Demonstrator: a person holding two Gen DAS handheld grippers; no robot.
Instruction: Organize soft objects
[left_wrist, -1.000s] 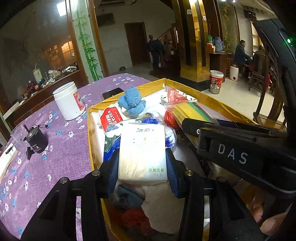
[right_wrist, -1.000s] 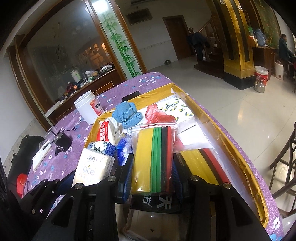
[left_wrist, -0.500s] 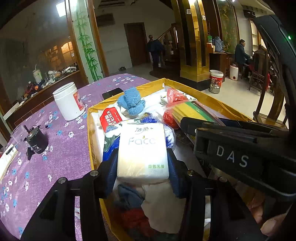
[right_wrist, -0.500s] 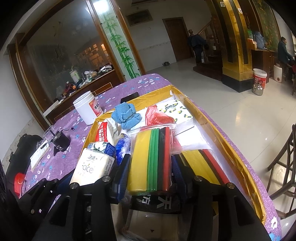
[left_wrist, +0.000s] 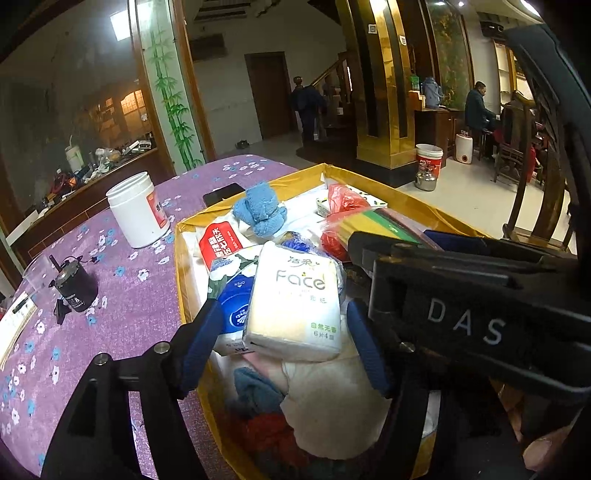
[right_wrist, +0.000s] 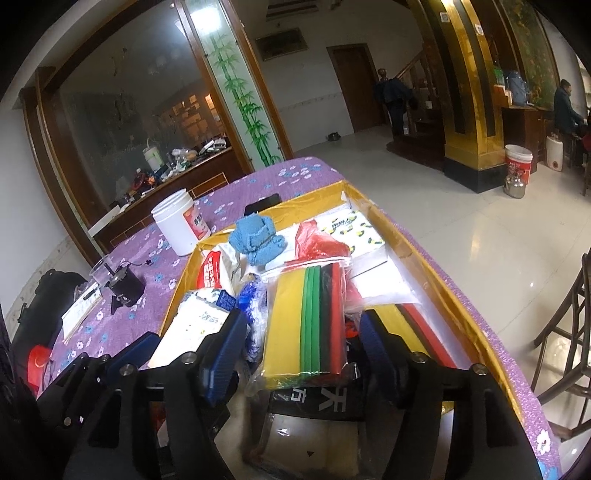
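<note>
A white "Face" tissue pack (left_wrist: 295, 306) lies tilted on the pile inside the gold box (left_wrist: 178, 258). My left gripper (left_wrist: 286, 339) stands open around it, with a gap showing on both sides. A clear bag of yellow, green, black and red sheets (right_wrist: 306, 325) rests in the same gold box (right_wrist: 424, 258). My right gripper (right_wrist: 299, 343) is open around that bag, its left finger (right_wrist: 225, 343) apart from it. The right gripper's black body (left_wrist: 465, 325) fills the right of the left wrist view. The tissue pack (right_wrist: 195, 325) also shows in the right wrist view.
In the box lie a blue cloth (left_wrist: 260, 214), a red plastic bag (left_wrist: 341, 201), a red-and-white pack (left_wrist: 219, 243) and a blue wipes pack (left_wrist: 236, 306). On the purple flowered cloth stand a white jar (left_wrist: 136, 208) and a small black device (left_wrist: 75, 288). A wooden chair (right_wrist: 569, 332) stands right.
Both grippers have opened. The left let go of the tissue pack, which now rests on the pile. The right's fingers spread away from the bag of coloured sheets.
</note>
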